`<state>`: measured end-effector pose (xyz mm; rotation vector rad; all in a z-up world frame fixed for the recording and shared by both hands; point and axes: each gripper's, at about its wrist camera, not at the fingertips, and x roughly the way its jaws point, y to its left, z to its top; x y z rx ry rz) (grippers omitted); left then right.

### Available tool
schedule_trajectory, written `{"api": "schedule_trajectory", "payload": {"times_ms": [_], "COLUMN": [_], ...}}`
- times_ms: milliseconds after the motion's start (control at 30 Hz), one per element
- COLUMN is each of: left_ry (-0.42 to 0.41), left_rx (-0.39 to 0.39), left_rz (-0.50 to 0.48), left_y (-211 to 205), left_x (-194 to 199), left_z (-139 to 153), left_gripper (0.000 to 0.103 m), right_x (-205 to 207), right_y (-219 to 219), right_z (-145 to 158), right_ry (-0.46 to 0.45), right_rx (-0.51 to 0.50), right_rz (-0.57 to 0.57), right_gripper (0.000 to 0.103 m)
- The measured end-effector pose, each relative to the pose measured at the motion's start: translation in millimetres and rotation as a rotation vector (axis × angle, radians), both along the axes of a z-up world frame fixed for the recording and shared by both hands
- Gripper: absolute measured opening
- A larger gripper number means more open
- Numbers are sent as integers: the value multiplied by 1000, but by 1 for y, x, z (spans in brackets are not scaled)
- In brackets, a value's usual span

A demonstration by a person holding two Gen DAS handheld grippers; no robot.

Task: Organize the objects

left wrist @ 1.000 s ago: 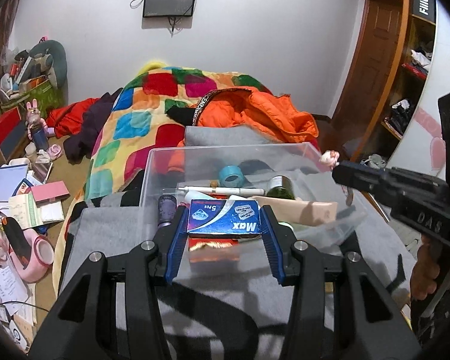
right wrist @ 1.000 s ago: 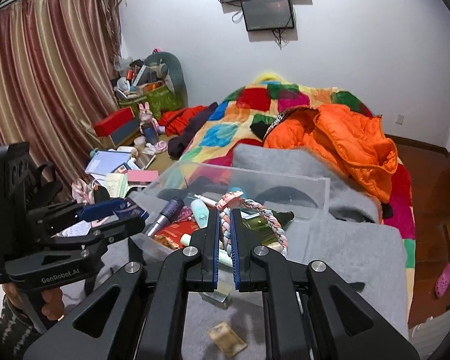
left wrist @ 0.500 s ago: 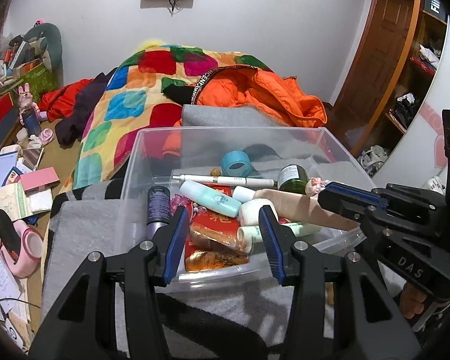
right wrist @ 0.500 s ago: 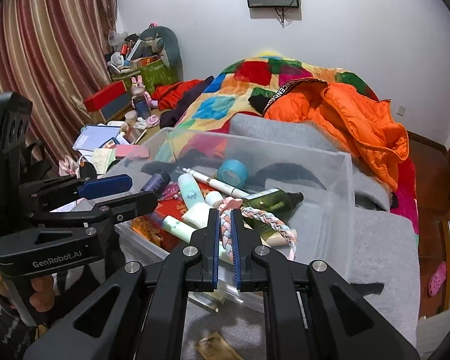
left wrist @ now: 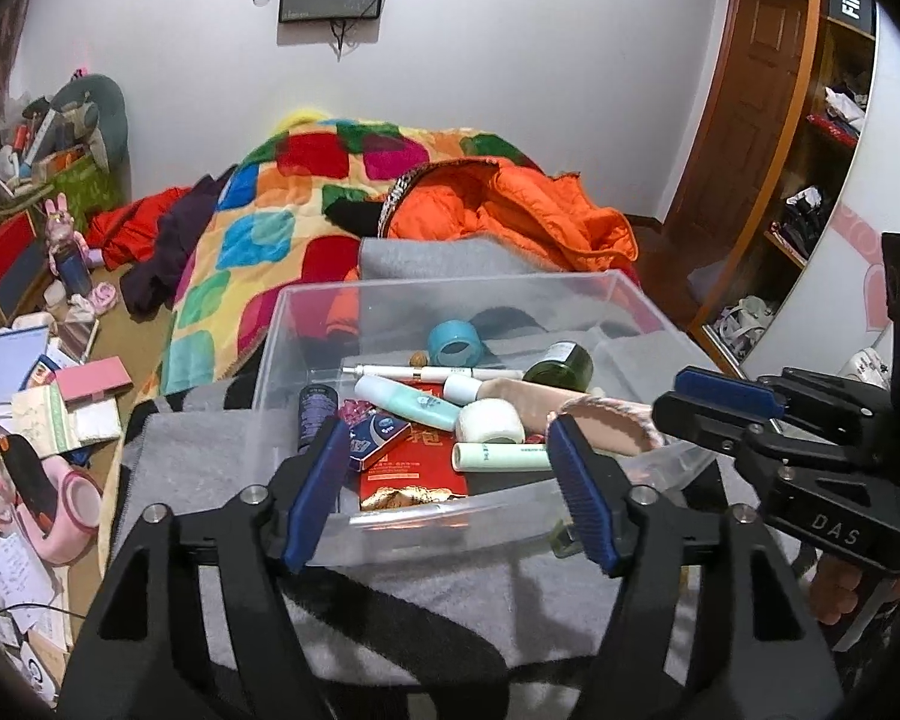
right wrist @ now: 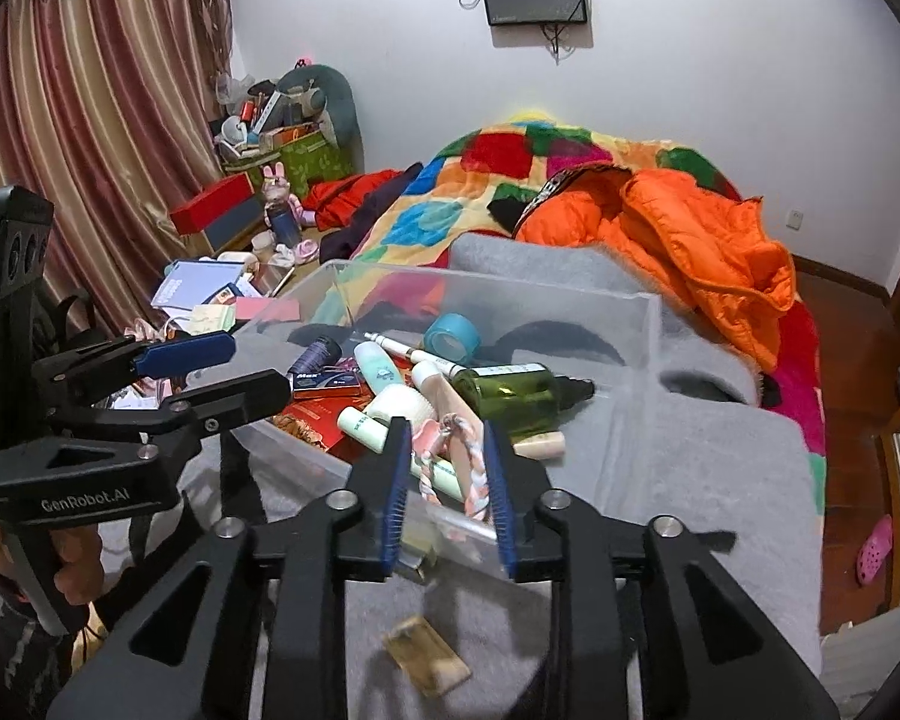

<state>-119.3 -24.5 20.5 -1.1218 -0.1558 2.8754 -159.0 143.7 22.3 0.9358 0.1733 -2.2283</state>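
Now, both drops just made: left gripper (left wrist: 450, 480) widening, empty, blue box (left wrist: 378, 435) lying in clear bin (left wrist: 450, 294); right gripper (right wrist: 444, 474) easing apart around braided band (right wrist: 471, 468). Could snag on withdrawal, dragging band over bin's near wall.

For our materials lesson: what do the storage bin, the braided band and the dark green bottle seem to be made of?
Storage bin: clear, glossy hard plastic; the blanket shows through its walls.
Braided band: soft cord or yarn, matte, plaited in pink, white and pale green strands.
Dark green bottle: translucent and shiny, glass or plastic; the look leaves that open.
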Motion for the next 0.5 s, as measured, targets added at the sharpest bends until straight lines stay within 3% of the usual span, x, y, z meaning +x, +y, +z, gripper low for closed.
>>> {"api": "schedule_trajectory", "payload": {"times_ms": [300,500], "left_ry": [38,1], "left_rx": [-9,-19], "left_rz": [-13,-28], "left_y": [9,16], "left_x": [24,33], "left_z": [13,-2], "left_gripper": [88,88], "right_x": [24,40], "right_y": [26,39], "right_z": [15,4], "right_ry": [51,40], "right_rx": [-12,11], "right_rz": [-23,-20], "right_gripper": [37,42]}}
